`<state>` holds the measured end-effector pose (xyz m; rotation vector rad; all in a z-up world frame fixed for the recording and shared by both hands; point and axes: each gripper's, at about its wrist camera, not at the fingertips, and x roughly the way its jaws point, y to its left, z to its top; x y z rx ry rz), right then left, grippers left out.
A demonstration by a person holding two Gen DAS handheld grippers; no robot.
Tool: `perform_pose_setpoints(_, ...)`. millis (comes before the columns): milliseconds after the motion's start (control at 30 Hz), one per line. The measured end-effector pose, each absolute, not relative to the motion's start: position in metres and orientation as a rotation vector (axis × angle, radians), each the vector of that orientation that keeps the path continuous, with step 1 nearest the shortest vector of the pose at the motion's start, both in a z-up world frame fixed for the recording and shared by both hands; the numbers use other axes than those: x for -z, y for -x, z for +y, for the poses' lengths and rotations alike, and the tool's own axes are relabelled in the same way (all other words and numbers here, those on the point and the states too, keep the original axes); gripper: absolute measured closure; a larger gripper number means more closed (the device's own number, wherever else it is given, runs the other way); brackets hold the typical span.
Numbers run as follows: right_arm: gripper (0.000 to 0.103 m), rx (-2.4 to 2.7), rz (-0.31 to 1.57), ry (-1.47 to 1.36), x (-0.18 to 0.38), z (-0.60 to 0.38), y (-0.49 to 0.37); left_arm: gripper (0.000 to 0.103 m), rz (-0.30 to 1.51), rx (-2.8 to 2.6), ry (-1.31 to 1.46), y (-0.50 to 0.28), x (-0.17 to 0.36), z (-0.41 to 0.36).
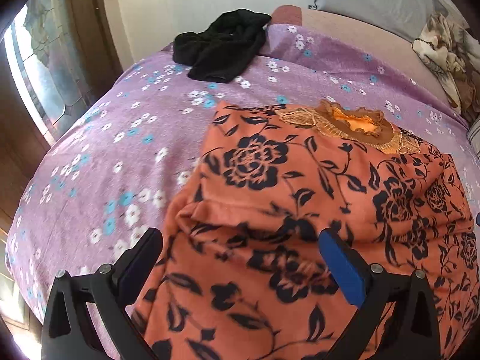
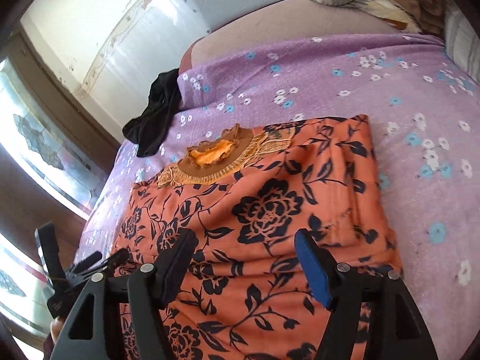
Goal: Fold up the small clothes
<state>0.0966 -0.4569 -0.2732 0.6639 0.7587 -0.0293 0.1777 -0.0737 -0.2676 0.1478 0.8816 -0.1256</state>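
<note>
An orange garment (image 1: 315, 186) with a dark flower print lies folded on the bed, its brown lace collar (image 1: 354, 126) at the far end. The left gripper (image 1: 241, 237) hovers over the garment's near left fold, jaws wide open, with nothing pressed between the pads. In the right wrist view the same garment (image 2: 264, 204) fills the middle. The right gripper (image 2: 244, 237) is open above the cloth's near part, its pads clear of it. The left gripper (image 2: 60, 258) also shows at the lower left of that view.
A purple sheet (image 1: 126, 138) with white and blue flowers covers the bed. A crumpled black garment (image 1: 222, 48) lies at the far edge near the wall. A patterned blanket (image 1: 444, 57) is heaped at the back right. A glazed door (image 1: 39, 84) stands to the left.
</note>
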Motion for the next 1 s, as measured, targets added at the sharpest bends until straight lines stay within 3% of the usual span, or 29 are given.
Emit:
perform_pose_setpoints(467, 0.031, 0.092, 0.879, -0.984, 0.322, -0.504, 0.047, 0.0, 1.024, 0.094, -0.05, -0.071, 0.28, 0.084)
perform_pose_setpoints(533, 0.031, 0.064, 0.868, -1.013, 0.324, -0.503, 0.059, 0.005, 1.055, 0.11, 0.016, -0.067, 0.283, 0.097)
perform_pose_setpoints(600, 0.031, 0.04, 0.87, -1.034, 0.326, -0.499, 0.066, 0.028, 1.089, 0.144, 0.062, -0.064, 0.286, 0.1)
perform_pose_setpoints(700, 0.031, 0.002, 0.868, -1.057, 0.329, -0.49, 0.075, 0.045, 1.142, 0.217, 0.091, -0.061, 0.293, 0.093)
perform_pose_setpoints(1000, 0.032, -0.172, 0.93, -1.18, 0.344, -0.467, 0.1, 0.046, 1.294, 0.332, 0.182, -0.047, 0.321, 0.087)
